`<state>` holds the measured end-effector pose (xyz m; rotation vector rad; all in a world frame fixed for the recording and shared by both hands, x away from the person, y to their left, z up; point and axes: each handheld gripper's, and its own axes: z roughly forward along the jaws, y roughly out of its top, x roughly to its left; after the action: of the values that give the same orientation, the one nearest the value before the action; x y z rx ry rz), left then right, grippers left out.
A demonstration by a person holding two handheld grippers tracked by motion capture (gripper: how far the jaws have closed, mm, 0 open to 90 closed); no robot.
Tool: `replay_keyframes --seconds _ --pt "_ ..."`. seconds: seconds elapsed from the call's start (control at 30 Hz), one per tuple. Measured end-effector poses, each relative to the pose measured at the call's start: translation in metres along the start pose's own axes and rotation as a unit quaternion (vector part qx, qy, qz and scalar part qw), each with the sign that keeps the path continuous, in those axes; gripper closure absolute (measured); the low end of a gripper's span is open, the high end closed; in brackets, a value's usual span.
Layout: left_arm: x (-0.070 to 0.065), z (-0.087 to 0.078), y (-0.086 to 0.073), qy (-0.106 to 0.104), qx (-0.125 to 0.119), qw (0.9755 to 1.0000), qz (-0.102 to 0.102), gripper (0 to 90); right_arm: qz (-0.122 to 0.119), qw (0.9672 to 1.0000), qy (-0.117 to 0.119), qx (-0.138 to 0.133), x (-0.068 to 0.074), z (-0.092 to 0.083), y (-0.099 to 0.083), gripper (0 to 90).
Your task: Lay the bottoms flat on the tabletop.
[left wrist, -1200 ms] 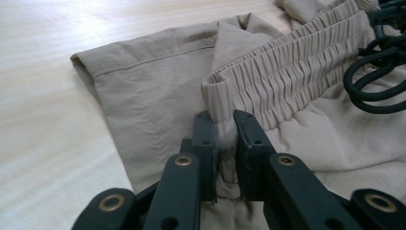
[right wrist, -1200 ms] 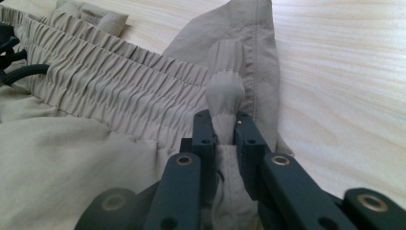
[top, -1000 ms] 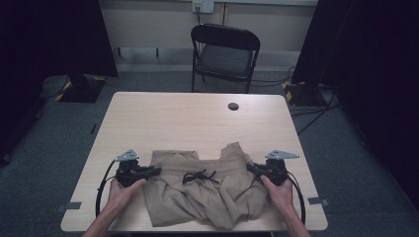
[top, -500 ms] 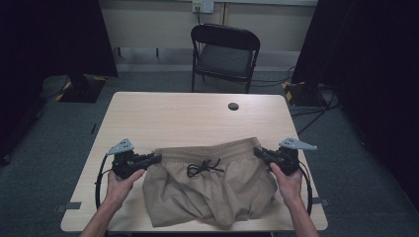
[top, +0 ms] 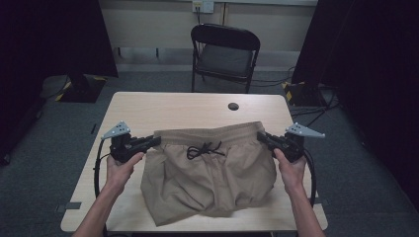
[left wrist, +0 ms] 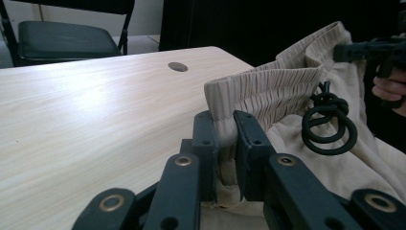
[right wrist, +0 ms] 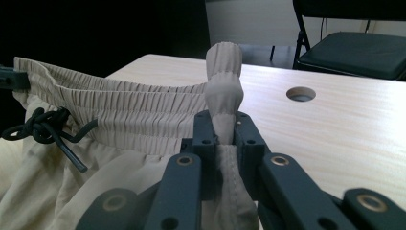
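Observation:
A pair of tan shorts (top: 212,173) with a dark drawstring (top: 205,149) lies on the wooden table (top: 178,111), its waistband stretched taut between both grippers. My left gripper (top: 157,140) is shut on the waistband's left end, where the elastic band (left wrist: 268,88) rises from between the jaws in the left gripper view. My right gripper (top: 260,136) is shut on the right end, with a bunched fold of waistband (right wrist: 224,72) standing up out of the jaws. The drawstring knot (right wrist: 40,127) hangs at the front. The legs trail toward the table's near edge.
A round cable hole (top: 233,106) sits in the table's far half. A black folding chair (top: 225,54) stands behind the table. Bare tabletop lies beyond the shorts. Dark curtains flank the room.
Both grippers have moved apart and away from me, pulling the crumpled waistband into a straight line and spreading the shorts flatter.

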<state>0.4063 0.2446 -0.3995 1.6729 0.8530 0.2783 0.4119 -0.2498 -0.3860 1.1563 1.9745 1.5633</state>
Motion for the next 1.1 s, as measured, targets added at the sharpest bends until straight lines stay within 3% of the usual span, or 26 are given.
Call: replay_keyframes --seconds 0.17,0.2,0.73,1.1 --pt "0.002 0.001 0.011 0.003 -0.006 0.9999 0.011 80.4 -0.001 1.0 -0.004 -0.009 0.0 0.001 0.012 83.0" --pt "0.003 0.002 0.014 0.003 -0.012 0.9999 0.003 80.4 -0.002 0.9999 -0.004 -0.011 -0.001 0.002 0.015 83.1" --pt "0.016 0.01 0.05 0.019 -0.038 0.9991 0.009 80.4 -0.005 0.9993 -0.007 -0.035 -0.011 0.013 0.057 83.1" --pt "0.033 0.013 0.076 0.037 -0.052 0.9979 0.002 80.4 -0.014 0.9989 -0.003 -0.044 -0.015 0.03 0.092 83.0"
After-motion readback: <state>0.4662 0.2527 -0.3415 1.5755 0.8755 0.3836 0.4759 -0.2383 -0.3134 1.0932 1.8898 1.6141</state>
